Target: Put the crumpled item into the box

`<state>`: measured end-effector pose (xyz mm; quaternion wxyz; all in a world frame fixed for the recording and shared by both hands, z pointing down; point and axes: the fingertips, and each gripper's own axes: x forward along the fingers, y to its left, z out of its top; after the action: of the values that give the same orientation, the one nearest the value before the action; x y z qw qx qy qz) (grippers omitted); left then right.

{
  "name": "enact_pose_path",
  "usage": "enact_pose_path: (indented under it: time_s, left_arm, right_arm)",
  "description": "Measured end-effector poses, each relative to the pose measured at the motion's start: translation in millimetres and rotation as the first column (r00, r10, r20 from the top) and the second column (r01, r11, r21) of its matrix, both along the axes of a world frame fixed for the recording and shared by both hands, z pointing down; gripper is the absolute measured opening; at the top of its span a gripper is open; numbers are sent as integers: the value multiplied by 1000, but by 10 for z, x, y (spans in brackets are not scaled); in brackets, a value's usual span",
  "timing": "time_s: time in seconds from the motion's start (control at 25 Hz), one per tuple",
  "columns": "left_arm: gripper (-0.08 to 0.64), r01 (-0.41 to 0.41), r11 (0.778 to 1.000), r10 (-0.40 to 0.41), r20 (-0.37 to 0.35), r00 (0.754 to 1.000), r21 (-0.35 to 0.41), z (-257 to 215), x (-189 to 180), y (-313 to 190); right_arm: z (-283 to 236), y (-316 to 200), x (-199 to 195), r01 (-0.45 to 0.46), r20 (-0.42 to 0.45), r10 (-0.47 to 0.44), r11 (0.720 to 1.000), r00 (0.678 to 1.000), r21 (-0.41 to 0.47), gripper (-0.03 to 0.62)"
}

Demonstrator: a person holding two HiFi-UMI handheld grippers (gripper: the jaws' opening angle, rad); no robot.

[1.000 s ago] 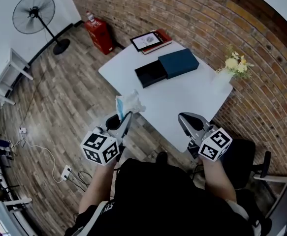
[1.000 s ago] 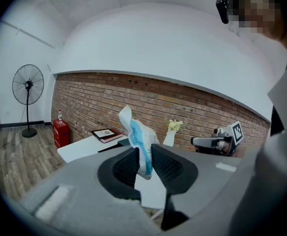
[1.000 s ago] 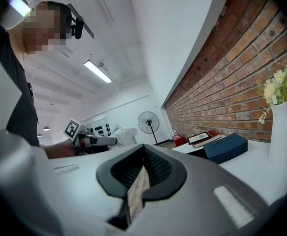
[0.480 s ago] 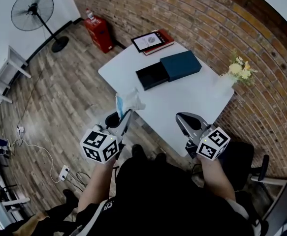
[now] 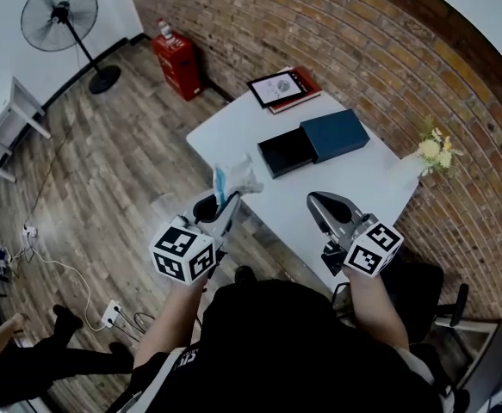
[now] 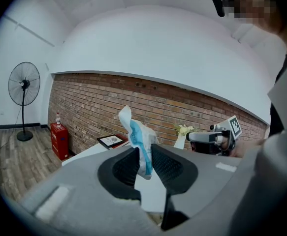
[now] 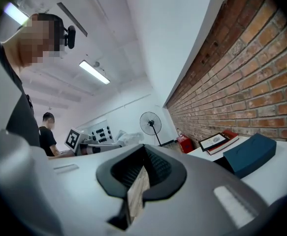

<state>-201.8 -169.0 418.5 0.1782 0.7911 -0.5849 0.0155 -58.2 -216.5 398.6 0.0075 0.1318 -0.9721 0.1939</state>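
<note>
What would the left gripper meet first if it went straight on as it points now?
Probably the white table top, near the open box; height and depth are hard to judge.

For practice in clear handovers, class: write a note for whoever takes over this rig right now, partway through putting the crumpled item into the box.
Left gripper: shut on the crumpled item, held in the air by the near edge of the table.
Right gripper: shut, empty.
Box: on the table, its black tray slid open; it looks empty.
Done: item picked up.
Left: carry it to the box and release it into the tray.
</note>
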Motion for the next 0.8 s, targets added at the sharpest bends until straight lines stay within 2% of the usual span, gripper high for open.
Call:
enact_pose_path:
  time_s: [0.12,0.24,0.56,0.8]
  left_arm:
    - [74,-30,1000,30,4,1000,0,25,-158,-83]
    - [73,-47,999,47,-12,999,-4,76,-216,-206]
    - [72,-89,996,88,-29,996,-27,206,-110,-801]
    - [72,-92,992,94,13,996,-87,304,70,-1271]
  right_arm:
    - [-40,39,-235,2,1,-3,1000,1000,19,0]
    - [40,16,-299,1,-29,0,1000,1000,24,0]
    - [218,-543,-92,-68,-37,67,997,997,-26,0]
    - [283,-964,50,-53,11,54,997,998,-64,0]
